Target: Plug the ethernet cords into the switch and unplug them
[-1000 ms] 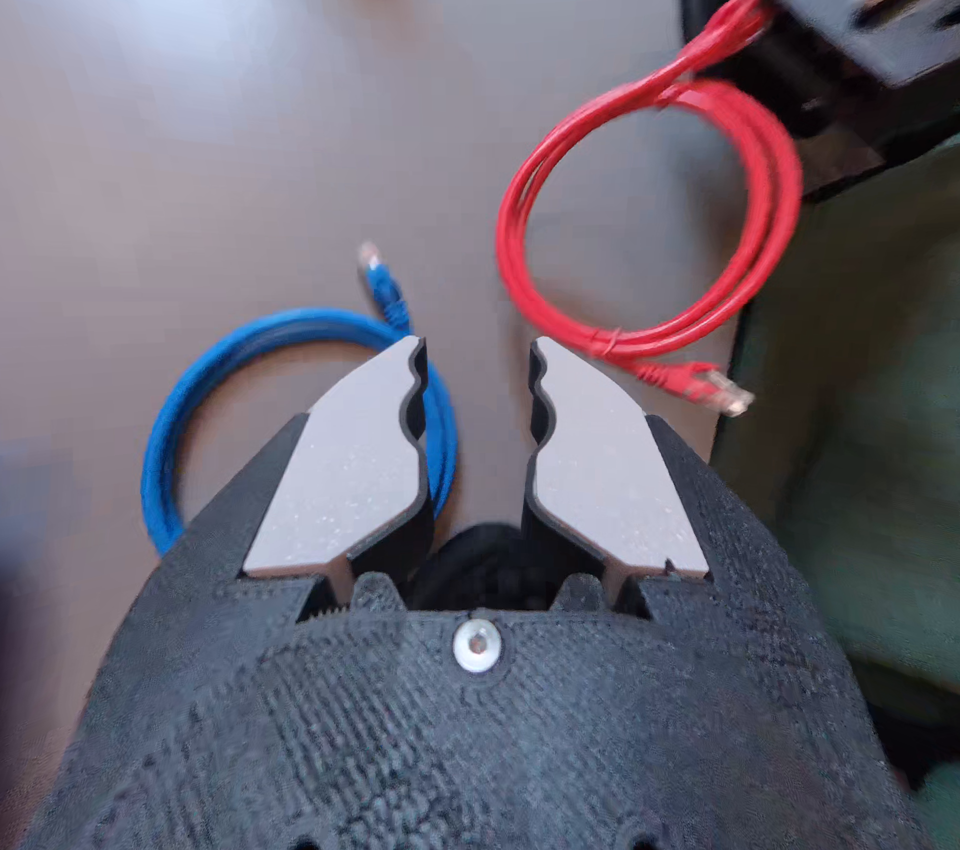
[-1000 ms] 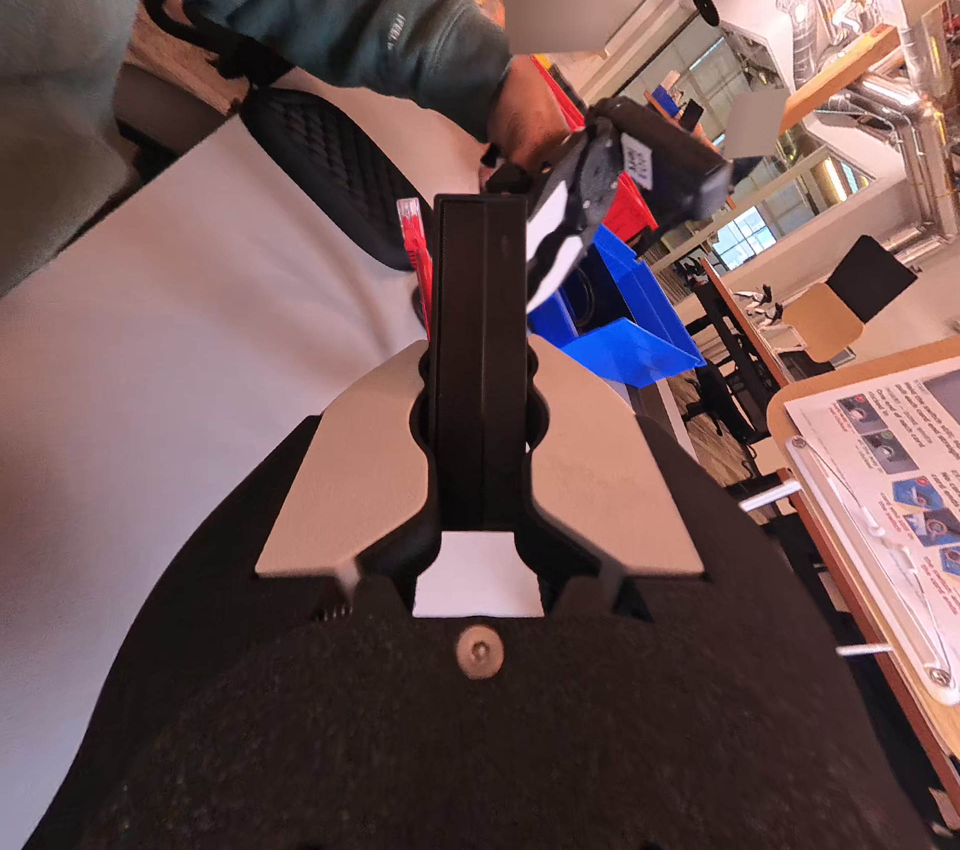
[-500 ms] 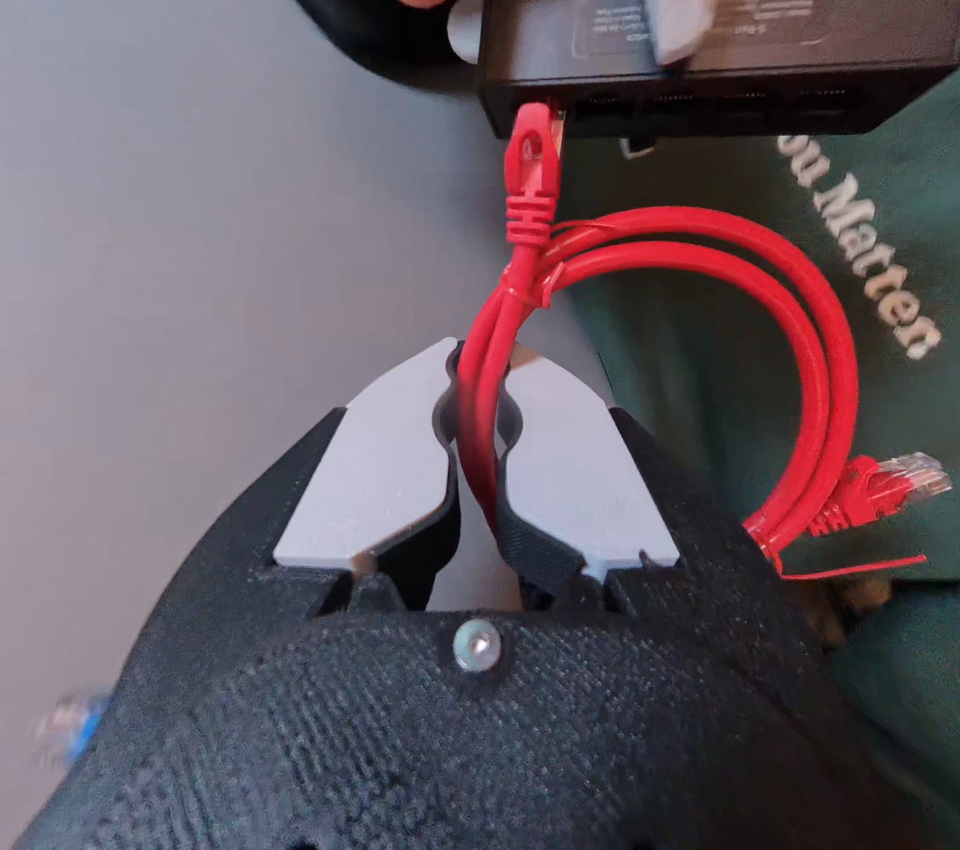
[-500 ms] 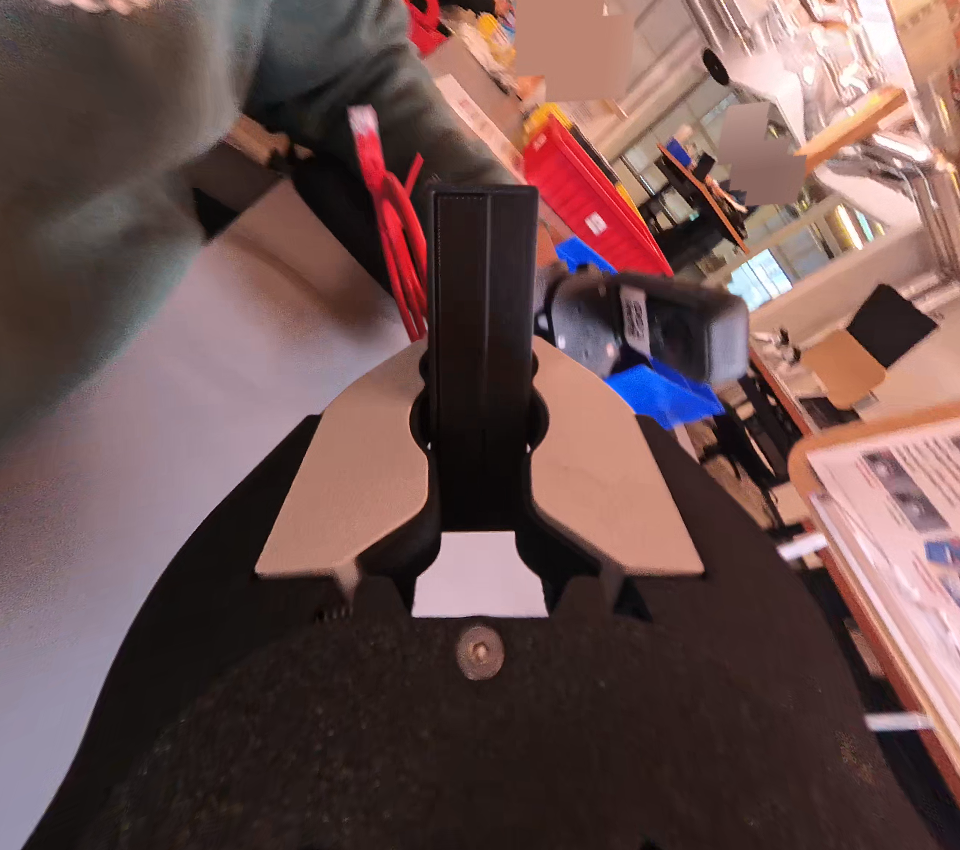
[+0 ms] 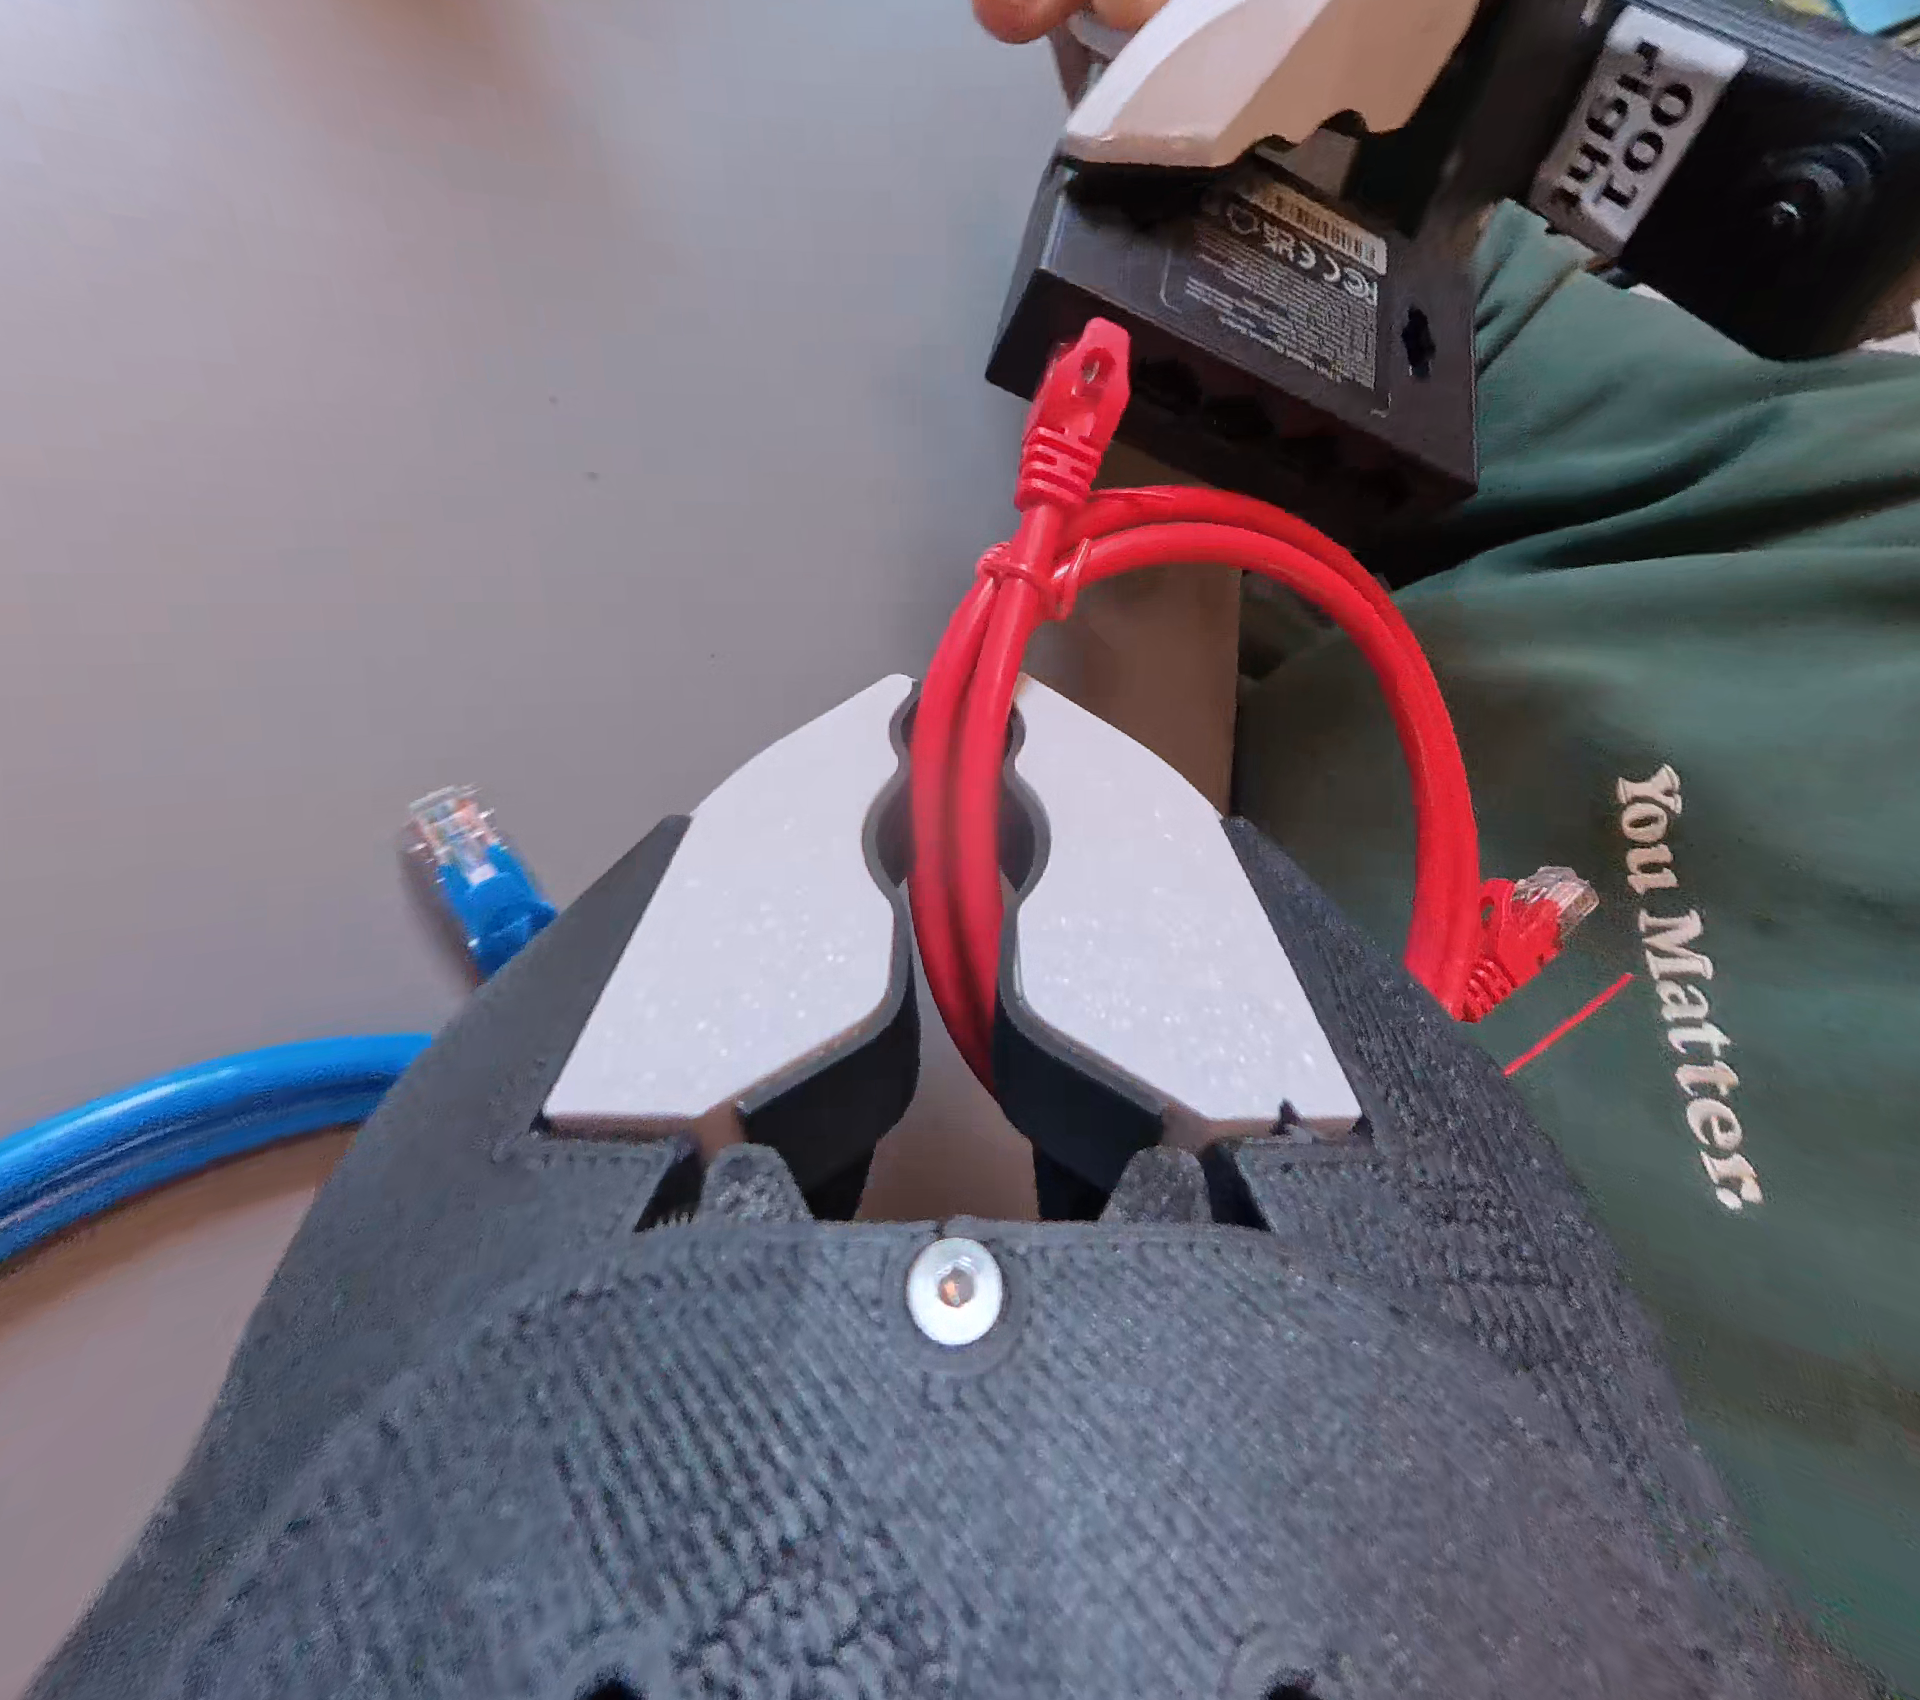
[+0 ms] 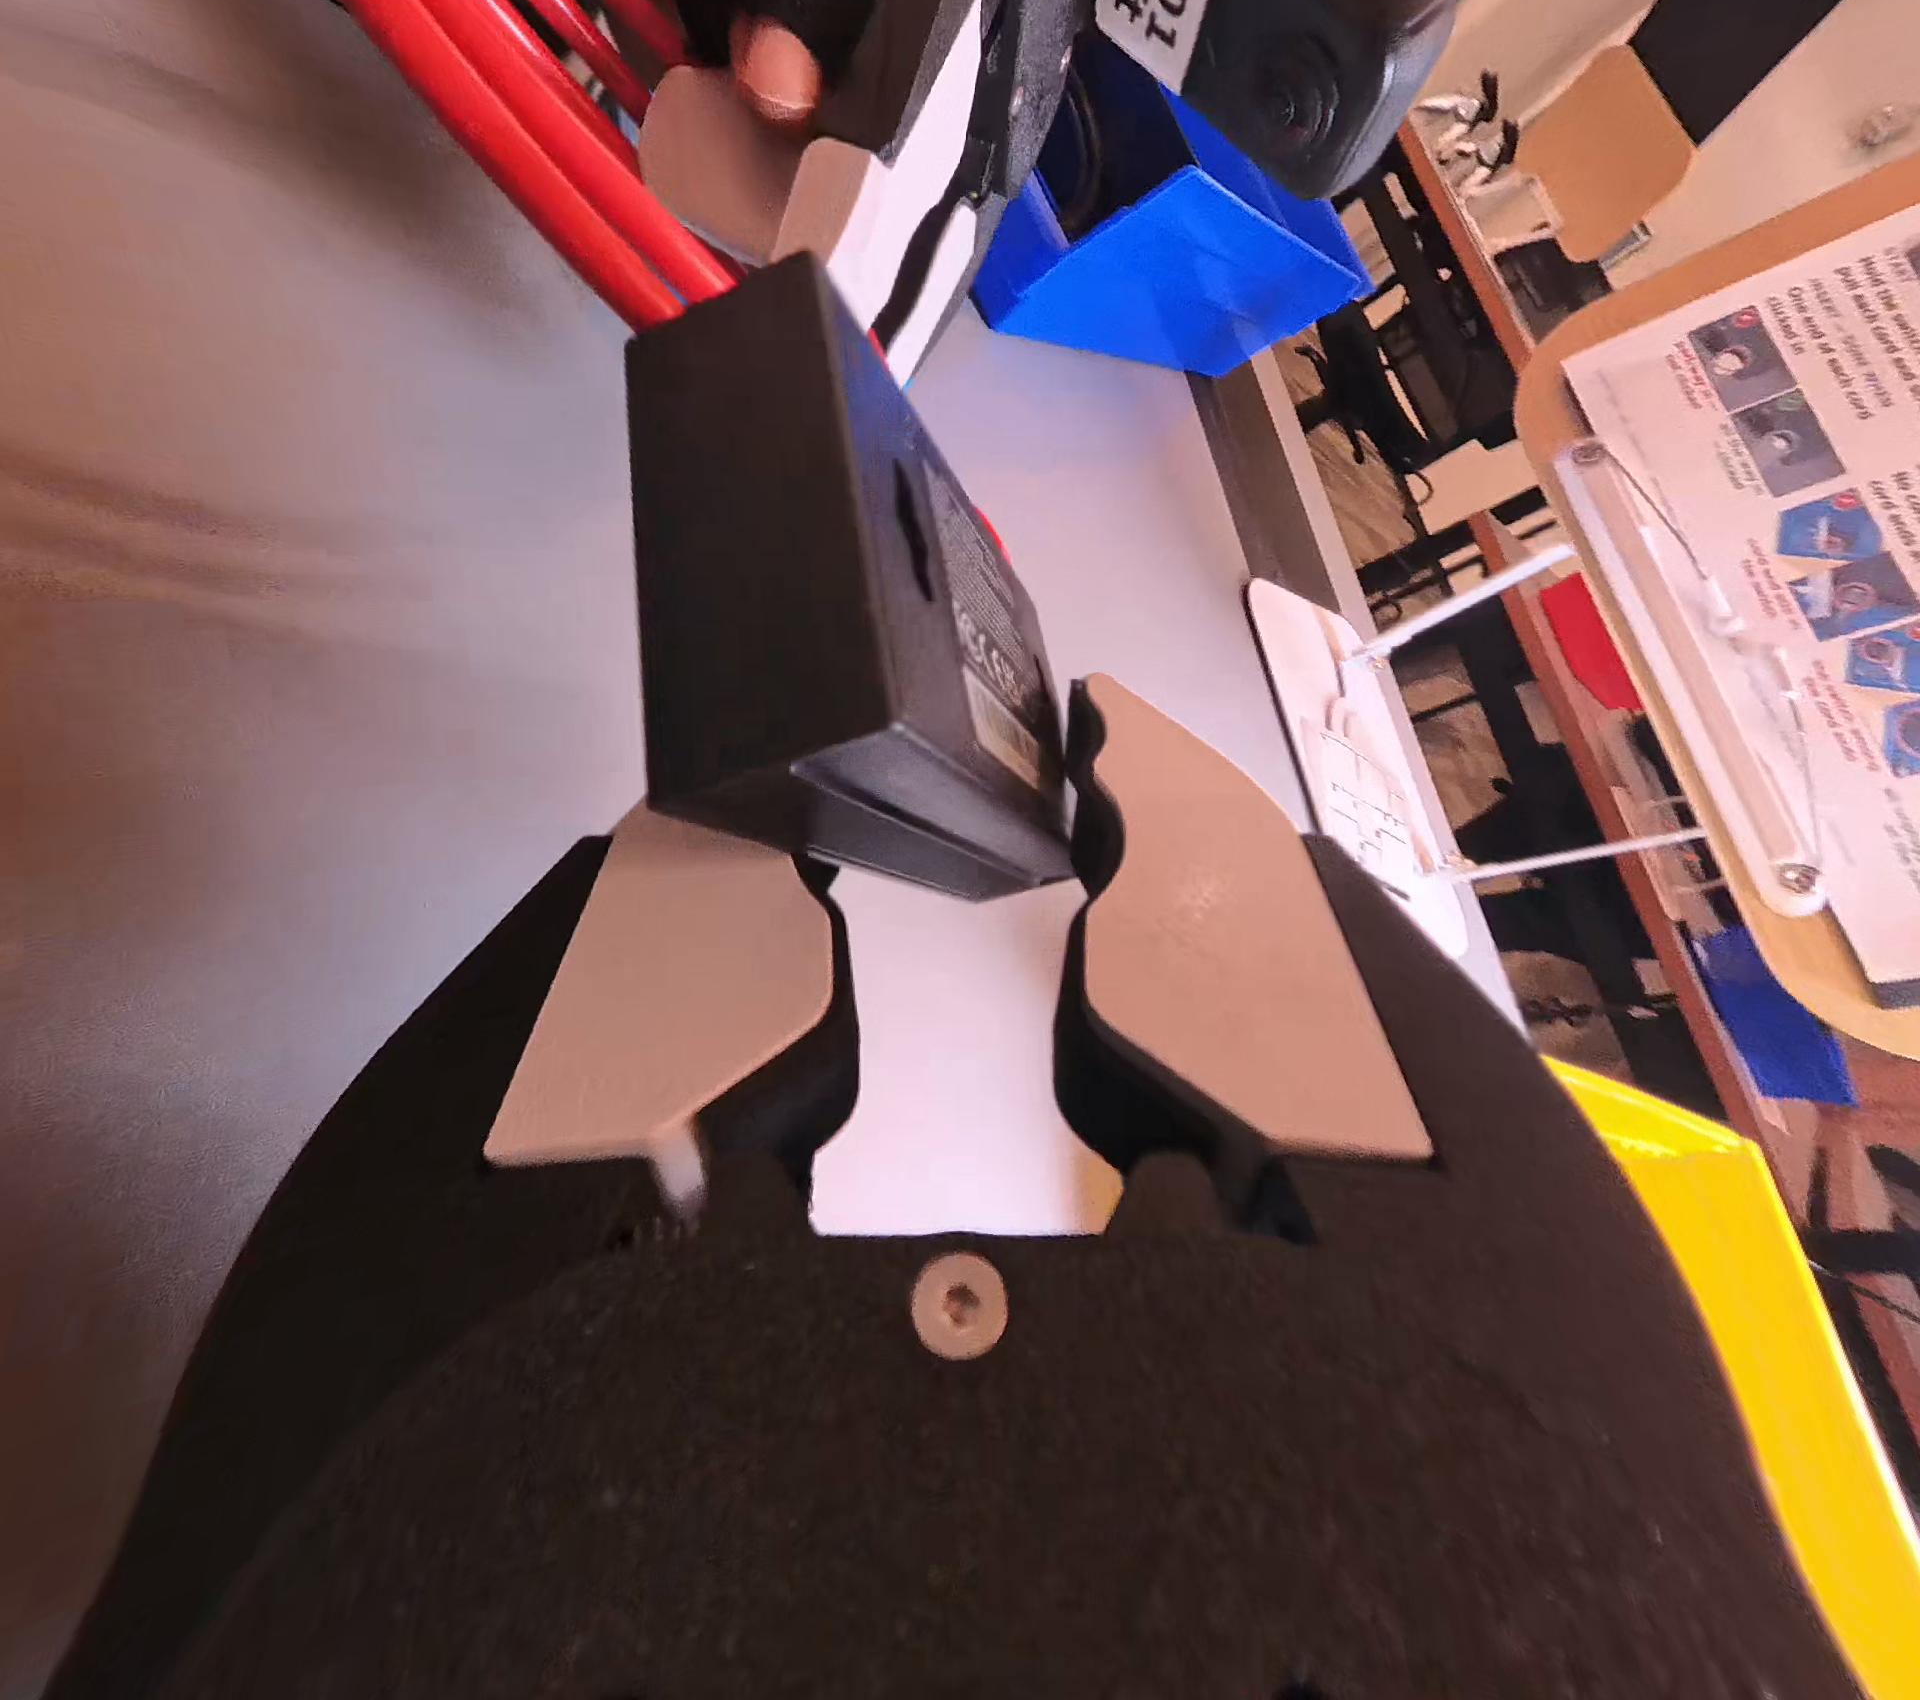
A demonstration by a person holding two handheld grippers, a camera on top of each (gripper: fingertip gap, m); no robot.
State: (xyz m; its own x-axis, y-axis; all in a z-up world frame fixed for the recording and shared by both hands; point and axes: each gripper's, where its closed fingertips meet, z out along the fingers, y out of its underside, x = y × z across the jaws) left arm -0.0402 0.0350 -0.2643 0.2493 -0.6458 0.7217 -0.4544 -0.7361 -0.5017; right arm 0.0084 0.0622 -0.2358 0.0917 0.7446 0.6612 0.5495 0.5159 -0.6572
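My left gripper (image 5: 961,700) is shut on the coiled red ethernet cord (image 5: 956,819), a short way below its plug. That red plug (image 5: 1081,393) sits in the end port of the black switch (image 5: 1278,300). My right gripper (image 6: 935,777) holds the switch (image 6: 769,570) by its near end at the fingertips, and the switch is twisted askew between the jaws. The right gripper's grey finger (image 5: 1226,61) lies on the switch. The cord's free plug (image 5: 1538,907) hangs at the right. The blue cord (image 5: 208,1120) lies on the table, plug (image 5: 468,861) up.
The grey table (image 5: 416,300) lies under both grippers. The person's green sweatshirt (image 5: 1662,715) is close on the right. A blue bin (image 6: 1164,279), a yellow bin (image 6: 1766,1338) and an instruction sheet on a stand (image 6: 1766,528) lie beyond the table edge. Across from one pair of fingers to the other is roughly 7 cm.
My left gripper left the blue cord, rose and shut on the red cord near the switch. The switch has twisted and slid toward my right gripper's fingertips, whose jaws stand slightly wider.
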